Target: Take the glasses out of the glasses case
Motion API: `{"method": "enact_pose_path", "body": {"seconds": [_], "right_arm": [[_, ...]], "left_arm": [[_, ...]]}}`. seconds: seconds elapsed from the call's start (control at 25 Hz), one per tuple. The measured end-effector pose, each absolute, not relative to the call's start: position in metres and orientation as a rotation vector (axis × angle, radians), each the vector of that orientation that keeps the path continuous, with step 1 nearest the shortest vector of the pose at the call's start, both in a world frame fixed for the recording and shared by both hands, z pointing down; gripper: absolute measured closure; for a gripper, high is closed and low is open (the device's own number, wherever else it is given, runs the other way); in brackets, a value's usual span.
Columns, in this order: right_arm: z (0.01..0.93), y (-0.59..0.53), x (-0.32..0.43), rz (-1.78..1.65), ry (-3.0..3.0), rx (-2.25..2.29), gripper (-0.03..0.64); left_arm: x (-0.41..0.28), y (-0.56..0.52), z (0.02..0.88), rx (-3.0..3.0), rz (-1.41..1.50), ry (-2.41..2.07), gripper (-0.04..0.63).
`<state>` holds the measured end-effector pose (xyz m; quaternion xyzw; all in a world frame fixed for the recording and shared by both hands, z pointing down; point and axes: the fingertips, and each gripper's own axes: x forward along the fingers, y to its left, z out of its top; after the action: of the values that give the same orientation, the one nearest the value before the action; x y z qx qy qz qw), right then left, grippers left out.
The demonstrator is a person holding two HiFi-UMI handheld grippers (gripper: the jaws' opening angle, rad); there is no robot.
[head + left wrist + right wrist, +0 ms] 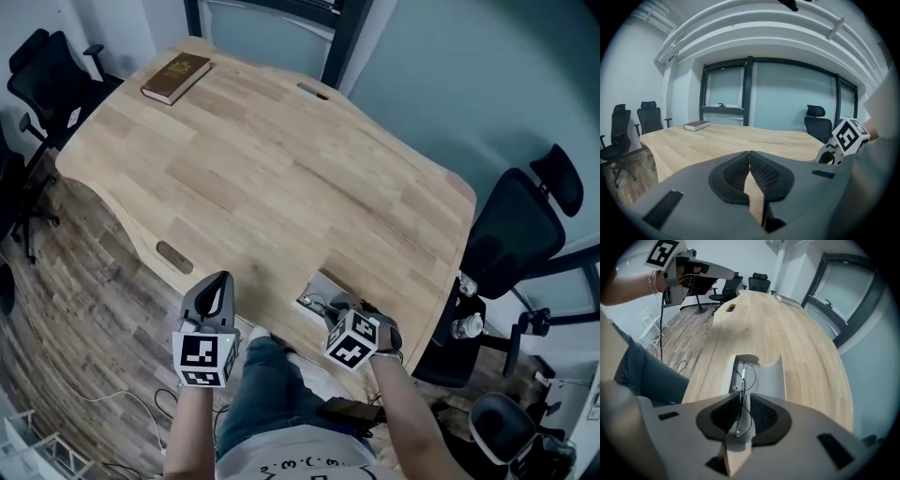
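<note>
An open grey glasses case [769, 375] lies at the near edge of the wooden table [281, 169], and in the head view the case [315, 287] sits just ahead of my right hand. Thin wire-framed glasses [742, 376] lie folded inside it. My right gripper [742, 398] points steeply down into the case; its jaws are apart and straddle one lens rim without pressing on it. In the head view the right gripper [342, 307] hangs over the case. My left gripper [749, 154] is off the table's near edge to the left, with the left gripper [217, 286] shut on nothing.
A brown book [176, 77] lies at the table's far left corner. Black office chairs stand at the right [516, 225] and far left [42, 66]. Two cable slots [174, 257] are cut into the tabletop. Cables lie on the wooden floor at the left.
</note>
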<state>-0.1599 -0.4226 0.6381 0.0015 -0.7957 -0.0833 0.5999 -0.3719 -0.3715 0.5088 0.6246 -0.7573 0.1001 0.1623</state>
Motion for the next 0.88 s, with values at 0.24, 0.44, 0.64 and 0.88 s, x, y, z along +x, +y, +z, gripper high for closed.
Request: {"method": "enact_pose_path", "body": {"seconds": [0.24, 0.44, 0.64, 0.88], "right_arm": [[0.648, -0.418, -0.163, -0.152, -1.749, -0.081, 0.574], [0.643, -0.419, -0.165, -0.093, -1.777, -0.066, 0.595], [0.629, -0.418, -0.164, -0.168, -1.796, -0.026, 0.600], [0.604, -0.426, -0.163, -0.219, -1.887, 0.085, 0.600]], "left_arm": [[-0.387, -0.380, 0.517, 1.758, 0.263, -2.148, 0.578], [-0.394, -0.381, 0.519, 1.752, 0.252, -2.154, 0.580], [-0.392, -0.383, 0.513, 1.763, 0.251, -2.160, 0.580], [-0.375, -0.385, 0.498, 1.807, 0.254, -2.171, 0.580]]}}
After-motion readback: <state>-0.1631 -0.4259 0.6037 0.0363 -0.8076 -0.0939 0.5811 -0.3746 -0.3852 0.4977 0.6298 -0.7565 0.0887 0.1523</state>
